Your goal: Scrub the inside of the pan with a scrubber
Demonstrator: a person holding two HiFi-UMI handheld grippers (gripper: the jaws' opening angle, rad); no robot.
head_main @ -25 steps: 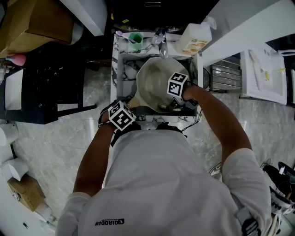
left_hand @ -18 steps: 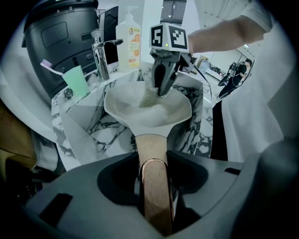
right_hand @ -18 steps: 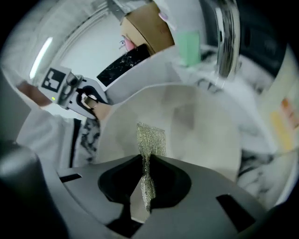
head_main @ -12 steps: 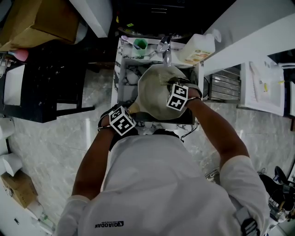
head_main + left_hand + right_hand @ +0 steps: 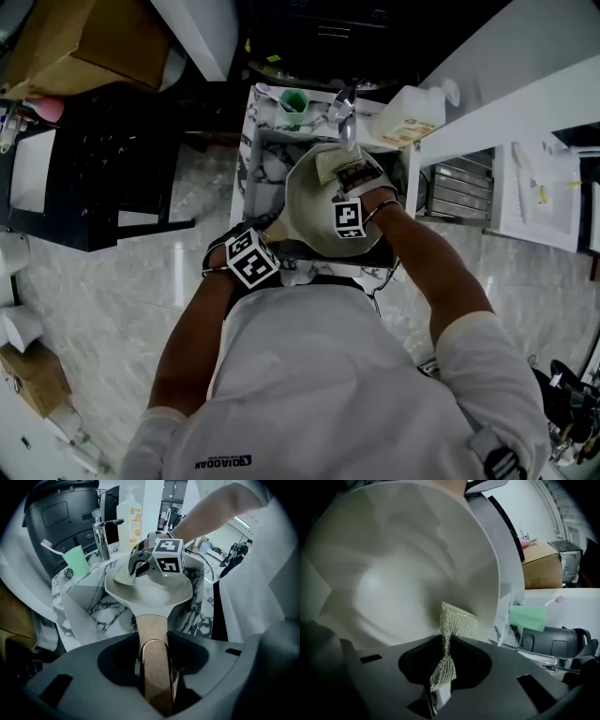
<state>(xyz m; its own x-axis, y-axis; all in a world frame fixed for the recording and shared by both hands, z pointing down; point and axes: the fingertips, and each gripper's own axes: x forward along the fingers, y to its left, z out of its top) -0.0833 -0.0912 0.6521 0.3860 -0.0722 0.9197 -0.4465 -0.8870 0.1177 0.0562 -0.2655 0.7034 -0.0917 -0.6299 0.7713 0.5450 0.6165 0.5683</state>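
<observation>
The left gripper (image 5: 155,677) is clamping its jaws on the wooden handle (image 5: 151,630) of the pan (image 5: 314,220), which is hanging tilted over the sink (image 5: 267,164). The right gripper (image 5: 443,677) is pinching the scrubber (image 5: 457,620) in its jaws against the pan's inner wall, on the side towards the sink's faucet (image 5: 345,103). The scrubber is looking soft and floppy, so it probably wants a pinch mid-fold. The pan is looking stiff and slick, best steadied by its handle.

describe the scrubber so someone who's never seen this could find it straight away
Start at the marble-veined sink; a pale pan with a wooden handle is held over it. Inside the pan, the scrubber is the small glittery mesh pad pinched in the right gripper's jaws, the only woven, sparkly thing against the smooth surface.
</observation>
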